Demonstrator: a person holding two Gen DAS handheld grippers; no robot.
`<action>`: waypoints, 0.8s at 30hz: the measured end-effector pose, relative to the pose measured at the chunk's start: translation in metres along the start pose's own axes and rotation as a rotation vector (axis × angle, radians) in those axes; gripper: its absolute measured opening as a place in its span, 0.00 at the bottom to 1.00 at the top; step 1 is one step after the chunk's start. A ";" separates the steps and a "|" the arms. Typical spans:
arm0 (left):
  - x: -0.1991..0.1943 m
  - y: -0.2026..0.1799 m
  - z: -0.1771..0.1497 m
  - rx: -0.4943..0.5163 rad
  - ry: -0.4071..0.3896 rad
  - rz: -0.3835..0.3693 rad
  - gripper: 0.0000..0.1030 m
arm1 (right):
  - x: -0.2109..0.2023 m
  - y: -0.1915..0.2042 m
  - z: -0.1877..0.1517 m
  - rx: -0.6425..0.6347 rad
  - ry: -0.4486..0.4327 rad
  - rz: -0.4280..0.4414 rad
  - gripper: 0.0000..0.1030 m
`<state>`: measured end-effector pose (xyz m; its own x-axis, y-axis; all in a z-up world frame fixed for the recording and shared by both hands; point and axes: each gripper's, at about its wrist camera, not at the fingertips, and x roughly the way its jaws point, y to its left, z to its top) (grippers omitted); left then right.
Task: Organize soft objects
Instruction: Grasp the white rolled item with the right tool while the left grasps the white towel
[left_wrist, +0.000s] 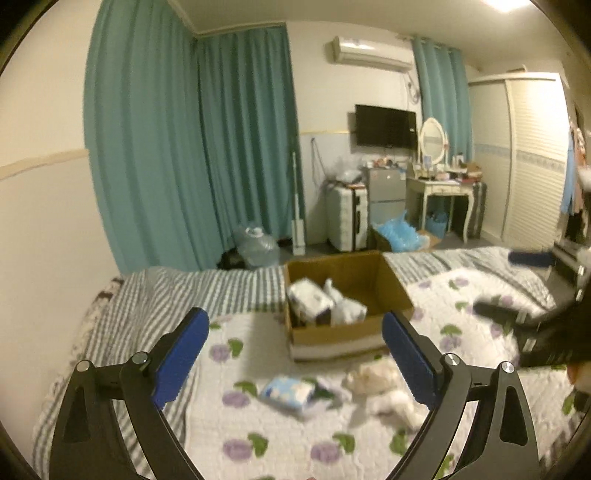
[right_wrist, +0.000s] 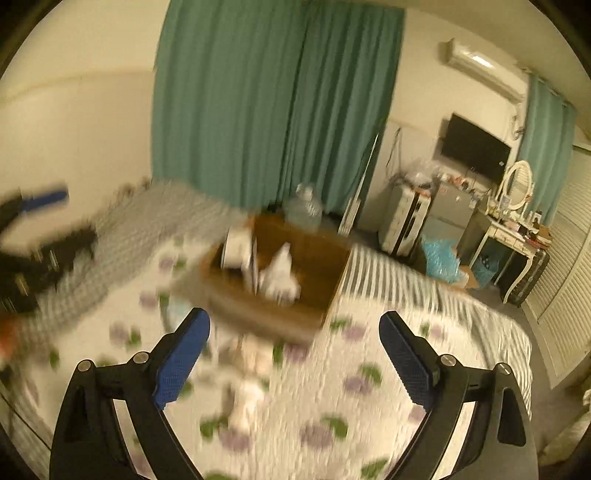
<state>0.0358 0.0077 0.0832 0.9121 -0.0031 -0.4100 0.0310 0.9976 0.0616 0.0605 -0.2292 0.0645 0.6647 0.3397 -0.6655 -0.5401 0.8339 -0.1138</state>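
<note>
Cardboard box (left_wrist: 347, 295) sits open on a bed with a floral quilt (left_wrist: 280, 435), holding white packs (left_wrist: 314, 299). Nearer, on the quilt, lie a blue-and-white tissue pack (left_wrist: 286, 391) and a cream plush toy (left_wrist: 384, 387). Left gripper (left_wrist: 295, 354) and right gripper (right_wrist: 295, 354) both hang above the quilt, jaws spread wide with nothing between them.

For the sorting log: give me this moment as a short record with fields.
setting: bed with a white quilt printed with purple flowers
container: open brown cardboard box on the quilt
in the box: white soft packs
still on the quilt: light blue soft pack; cream plush toy
left gripper: open, nothing between its blue pads
right gripper: open, nothing held
image quality: right wrist view blurred
</note>
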 end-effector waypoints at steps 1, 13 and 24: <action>-0.003 -0.003 -0.008 0.001 0.003 0.010 0.93 | 0.006 0.004 -0.015 -0.011 0.032 0.021 0.91; 0.046 -0.037 -0.105 -0.023 0.178 0.032 0.93 | 0.111 0.029 -0.091 -0.026 0.367 0.167 0.91; 0.098 -0.039 -0.146 -0.048 0.310 0.039 0.93 | 0.172 0.029 -0.107 0.045 0.478 0.263 0.64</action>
<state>0.0645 -0.0212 -0.0921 0.7436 0.0486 -0.6668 -0.0272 0.9987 0.0425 0.1034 -0.1932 -0.1324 0.1959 0.3120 -0.9297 -0.6269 0.7688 0.1259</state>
